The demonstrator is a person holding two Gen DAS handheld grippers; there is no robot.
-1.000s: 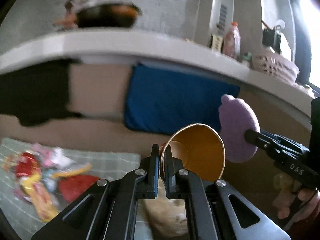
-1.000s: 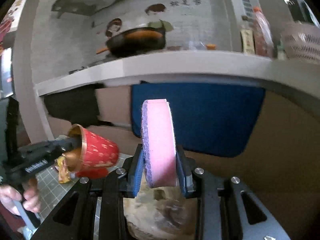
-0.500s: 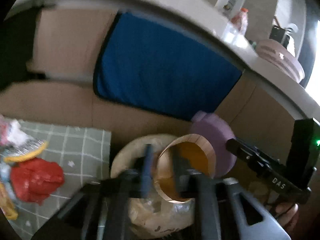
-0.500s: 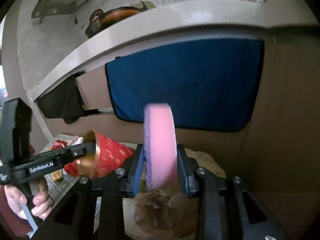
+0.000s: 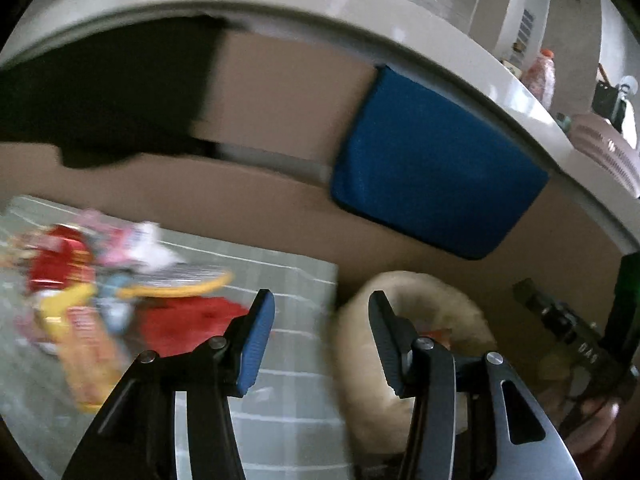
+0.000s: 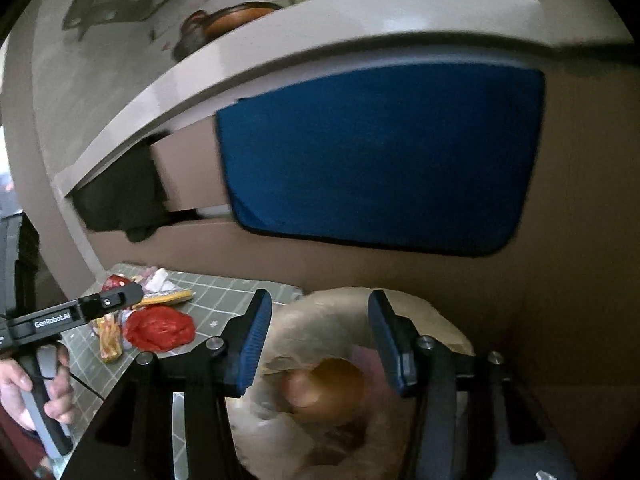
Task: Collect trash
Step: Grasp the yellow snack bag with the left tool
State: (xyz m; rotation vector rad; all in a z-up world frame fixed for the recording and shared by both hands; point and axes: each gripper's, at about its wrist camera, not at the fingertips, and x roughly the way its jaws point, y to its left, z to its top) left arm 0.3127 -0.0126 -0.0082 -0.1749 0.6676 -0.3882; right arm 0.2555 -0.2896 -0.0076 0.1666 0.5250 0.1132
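My left gripper [image 5: 322, 336] hangs over the edge of the grey checked mat [image 5: 280, 400], its jaws opening with nothing between them. To its left lies a trash pile: a crumpled red wrapper [image 5: 188, 324], yellow wrappers [image 5: 176, 290] and pink-white scraps. My right gripper [image 6: 316, 336] is above the bin with a pale bag liner [image 6: 432, 320], jaws also opening and empty. Inside the bag lie the paper cup [image 6: 324, 384] and the pink sponge [image 6: 370, 358], both blurred. In the right wrist view the left gripper [image 6: 134, 294] reaches over the red wrapper [image 6: 160, 328].
A blue cloth [image 6: 380, 160] and a black cloth [image 6: 120, 196] hang on the tan cabinet front behind the bin. A white counter edge [image 5: 360, 24] overhangs them. A person's hand [image 6: 24, 392] holds the left tool's handle.
The left gripper let go of the paper cup and swung left toward the mat. The right gripper opened and released the pink sponge. Both things now lie in the bag.
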